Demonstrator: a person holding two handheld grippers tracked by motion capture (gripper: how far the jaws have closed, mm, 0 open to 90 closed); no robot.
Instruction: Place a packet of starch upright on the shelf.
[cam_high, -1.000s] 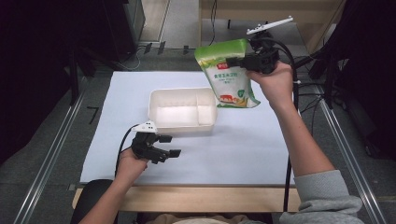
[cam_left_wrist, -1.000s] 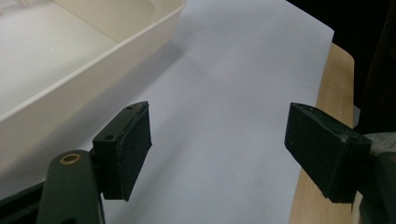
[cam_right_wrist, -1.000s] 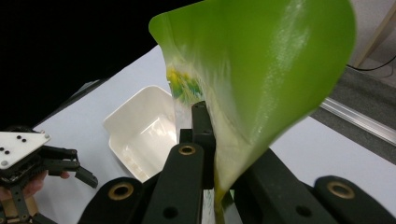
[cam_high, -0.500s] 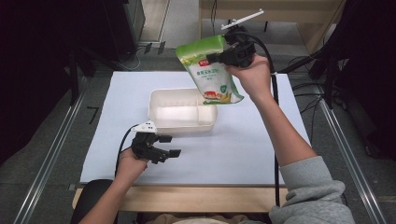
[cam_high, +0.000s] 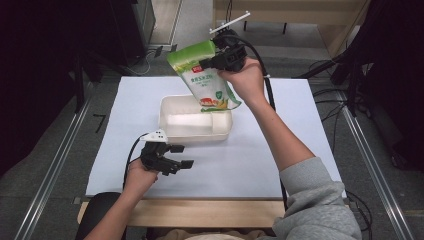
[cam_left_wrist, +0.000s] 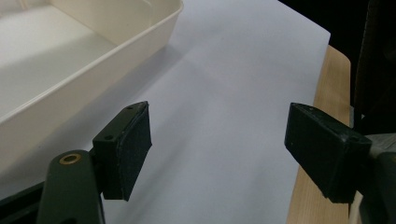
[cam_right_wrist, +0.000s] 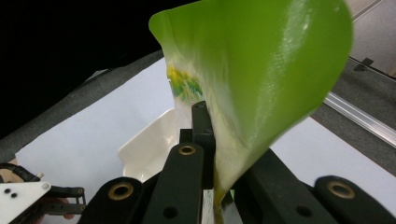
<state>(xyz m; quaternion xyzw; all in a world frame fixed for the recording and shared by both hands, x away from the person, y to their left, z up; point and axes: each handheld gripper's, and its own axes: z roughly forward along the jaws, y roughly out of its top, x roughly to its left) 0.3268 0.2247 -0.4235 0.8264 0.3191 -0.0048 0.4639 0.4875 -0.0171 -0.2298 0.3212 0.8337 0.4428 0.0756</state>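
white paper covers the desk (cam_high: 280, 165), where the right tongs (cam_high: 216, 59), clenched on a green pouch (cam_high: 202, 80), hold it tilted above the cream tray (cam_high: 172, 131), probably to empty or lower it, while the released left tongs (cam_high: 179, 156) wait beside.

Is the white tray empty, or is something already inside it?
Empty. The white tray shows a bare floor; the green bag hangs above it, clamped in the right gripper.

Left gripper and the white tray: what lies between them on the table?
Nothing: in the high view, only bare white sheet separates the left gripper from the white tray; the left gripper view agrees.
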